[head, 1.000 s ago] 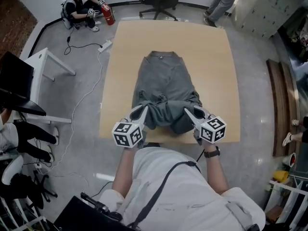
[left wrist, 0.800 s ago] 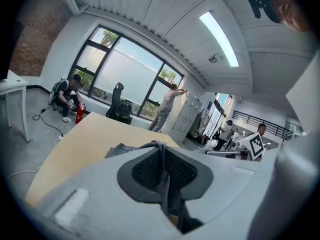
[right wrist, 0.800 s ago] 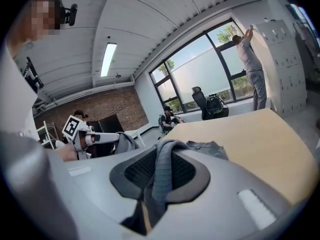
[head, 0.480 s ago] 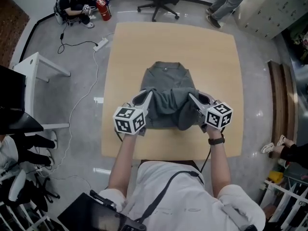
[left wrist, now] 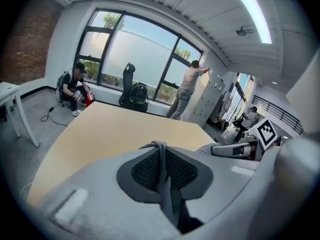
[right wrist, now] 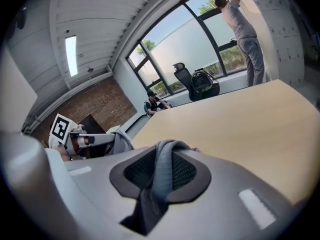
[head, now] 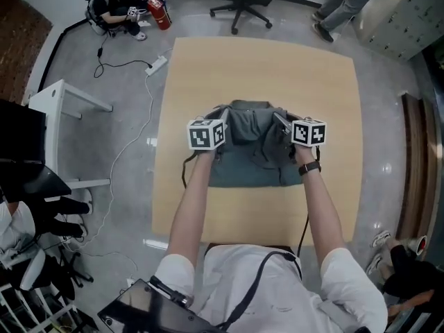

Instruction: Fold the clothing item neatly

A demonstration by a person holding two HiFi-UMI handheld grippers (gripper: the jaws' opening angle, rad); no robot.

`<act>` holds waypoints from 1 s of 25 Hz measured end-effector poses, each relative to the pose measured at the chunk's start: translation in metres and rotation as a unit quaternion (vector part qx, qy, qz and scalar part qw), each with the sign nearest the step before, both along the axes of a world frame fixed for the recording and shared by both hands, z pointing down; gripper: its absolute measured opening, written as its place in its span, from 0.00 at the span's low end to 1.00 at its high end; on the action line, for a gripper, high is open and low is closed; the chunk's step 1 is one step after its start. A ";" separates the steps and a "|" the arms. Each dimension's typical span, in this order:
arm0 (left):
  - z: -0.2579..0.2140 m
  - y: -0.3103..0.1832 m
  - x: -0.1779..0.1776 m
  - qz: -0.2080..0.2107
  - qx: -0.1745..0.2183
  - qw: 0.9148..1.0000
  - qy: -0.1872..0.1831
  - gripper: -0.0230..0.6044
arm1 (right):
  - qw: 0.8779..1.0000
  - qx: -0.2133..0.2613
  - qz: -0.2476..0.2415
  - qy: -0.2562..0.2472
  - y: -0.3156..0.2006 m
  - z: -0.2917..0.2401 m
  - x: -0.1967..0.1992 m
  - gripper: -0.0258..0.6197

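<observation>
**Grey garment (head: pixel 246 164) gripped at two points, mid-table**

It lies at the centre of the head view on the tan table (head: pixel 326 82). Its near part is spread flat; its far part is bunched up between the two grippers. The left gripper (left wrist: pixel 161 154), just left of centre, has its jaws closed on a narrow fold of the grey cloth. The right gripper (right wrist: pixel 165 156), just right of centre, pinches a thicker fold the same way. Both are level with each other over the garment's far part.
</observation>
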State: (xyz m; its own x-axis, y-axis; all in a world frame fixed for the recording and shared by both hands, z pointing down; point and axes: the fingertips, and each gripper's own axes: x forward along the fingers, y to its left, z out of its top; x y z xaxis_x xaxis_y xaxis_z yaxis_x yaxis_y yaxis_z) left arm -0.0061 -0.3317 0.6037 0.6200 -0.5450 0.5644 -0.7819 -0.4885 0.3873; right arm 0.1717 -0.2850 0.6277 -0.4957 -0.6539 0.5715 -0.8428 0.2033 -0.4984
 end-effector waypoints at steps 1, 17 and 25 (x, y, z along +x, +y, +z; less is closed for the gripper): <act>0.010 -0.006 -0.002 -0.011 -0.008 1.000 -0.003 0.09 | 1.000 -0.010 0.012 0.007 -0.006 0.012 0.003 0.14; 0.102 0.117 -0.145 -0.086 -0.087 0.989 -0.078 0.30 | 0.983 -0.036 0.063 0.169 0.117 0.067 0.066 0.66; 0.125 0.220 -0.146 -0.043 -0.133 0.986 -0.095 0.30 | 0.990 -0.055 0.053 0.115 0.222 0.096 0.054 0.52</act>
